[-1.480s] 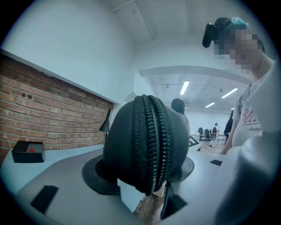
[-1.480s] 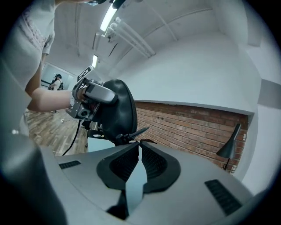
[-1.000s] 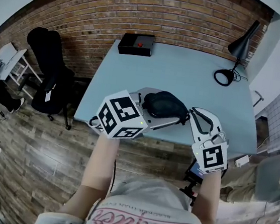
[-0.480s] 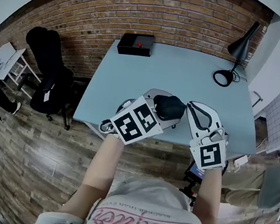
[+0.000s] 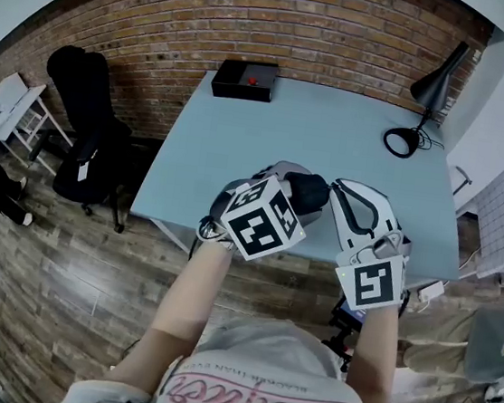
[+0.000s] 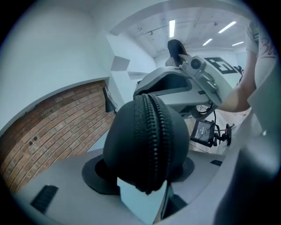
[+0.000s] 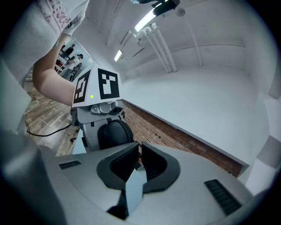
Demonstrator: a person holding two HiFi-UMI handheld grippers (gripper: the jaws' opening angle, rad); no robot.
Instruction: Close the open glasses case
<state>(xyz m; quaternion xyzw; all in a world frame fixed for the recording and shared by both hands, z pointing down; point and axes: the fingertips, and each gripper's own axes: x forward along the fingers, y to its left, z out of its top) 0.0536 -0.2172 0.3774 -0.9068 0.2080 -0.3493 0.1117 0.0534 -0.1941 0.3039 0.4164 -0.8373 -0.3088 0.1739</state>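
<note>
The fingers (image 6: 70,193) of the left gripper (image 6: 145,186) are clamping the black glasses case (image 6: 145,140), its zip seam running upright between them. The fingers (image 7: 119,166) of the right gripper (image 7: 139,163) are sitting almost together, only a slit showing, just beside the case's right end. The case is at the tabletop's (image 5: 333,133) near edge, about midway along. A black box (image 5: 245,79) is sitting at the far left corner.
</note>
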